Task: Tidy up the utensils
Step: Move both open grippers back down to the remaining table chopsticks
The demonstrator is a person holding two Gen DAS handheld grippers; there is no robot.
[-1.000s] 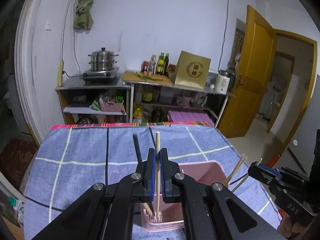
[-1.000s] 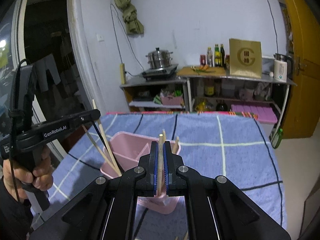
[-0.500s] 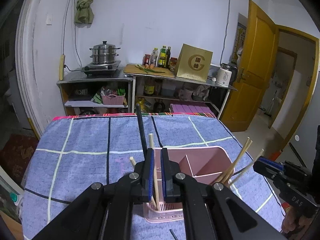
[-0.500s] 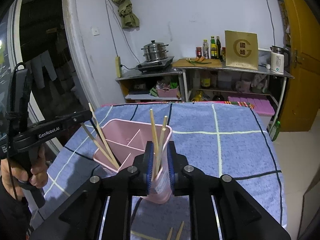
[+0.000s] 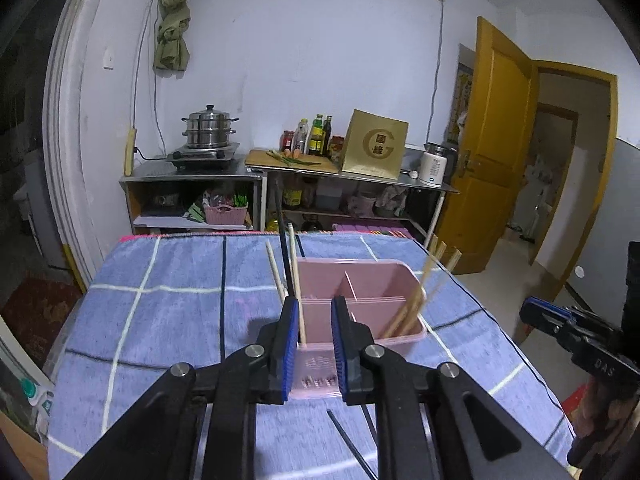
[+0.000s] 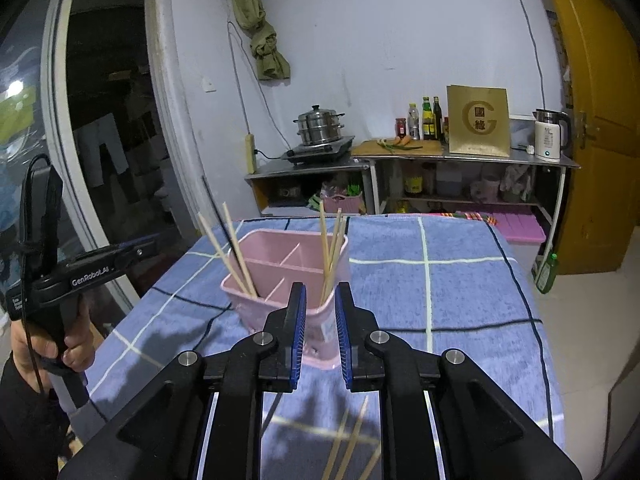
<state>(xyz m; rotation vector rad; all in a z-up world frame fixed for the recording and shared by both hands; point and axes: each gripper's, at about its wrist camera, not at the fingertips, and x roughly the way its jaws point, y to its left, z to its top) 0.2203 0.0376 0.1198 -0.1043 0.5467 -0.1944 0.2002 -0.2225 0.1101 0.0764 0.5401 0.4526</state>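
1. Loose wooden chopsticks (image 6: 352,440) lie nearest on the blue checked worktop (image 6: 460,292).
2. The left gripper (image 5: 314,330), clamped on a chopstick a second ago, is opening; nothing is pressed between its jaws.
3. The right gripper (image 6: 320,320) has likewise let go; its jaws stand apart and empty.
4. Beyond, the pink divided plastic holder (image 5: 360,280) now carries the released chopsticks (image 6: 330,248) upright in its compartments.

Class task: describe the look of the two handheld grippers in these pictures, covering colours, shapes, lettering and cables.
Both are black pistol-grip tools with angular black linkage arms, silver pivot bolts and two fingers faced with ribbed blue pads. The left gripper carries white "GenRobot.AI" lettering and a thin black cable looping past a dark sleeve. The right gripper shows embossed "DAS".
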